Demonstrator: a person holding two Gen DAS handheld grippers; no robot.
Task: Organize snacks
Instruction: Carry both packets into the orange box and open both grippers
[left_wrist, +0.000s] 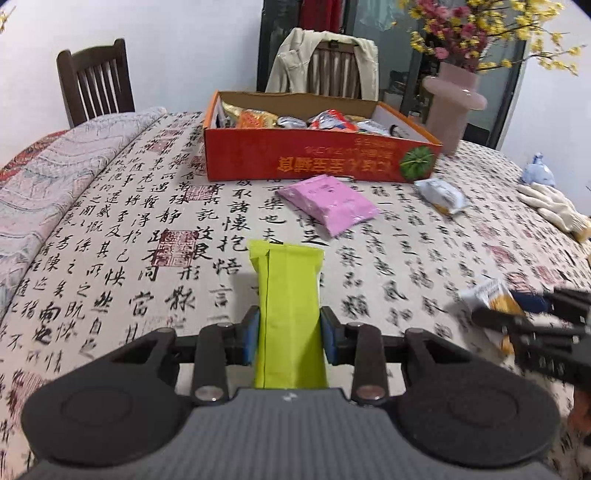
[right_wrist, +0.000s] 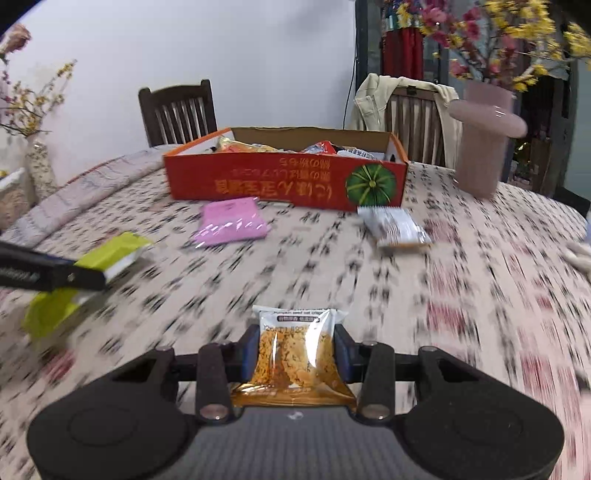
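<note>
Here, nearest the left wrist camera, the left gripper (left_wrist: 290, 332) is clamped on a lime-green snack packet (left_wrist: 288, 295), its blue pads pressed against both long sides; the packet sticks out forward above the calligraphy-printed tablecloth (left_wrist: 147, 229). Nearest the right wrist camera, the right gripper (right_wrist: 295, 350) is closed on a clear-fronted packet of golden crisps (right_wrist: 295, 354) with a white top edge, pinched between its pads. Each gripper shows at the edge of the other's view, side by side over the cloth.

Farther out on the cloth lies a pink packet (left_wrist: 328, 203), flat and just in front of the box. To its right, near the box's front corner, rests a small white and silver snack packet (left_wrist: 441, 195). Beyond them stands the open orange cardboard box (left_wrist: 317, 162), already holding a heap of mixed wrapped snacks. A pair of cream knit gloves (left_wrist: 550, 208) lies at the right edge of the table.

Behind the box, a pink vase (left_wrist: 448, 110) carries yellow and pink blossoms, a dark wooden chair (left_wrist: 94, 85) stands at the left, and another chair is draped with a beige jacket (left_wrist: 325, 59).
</note>
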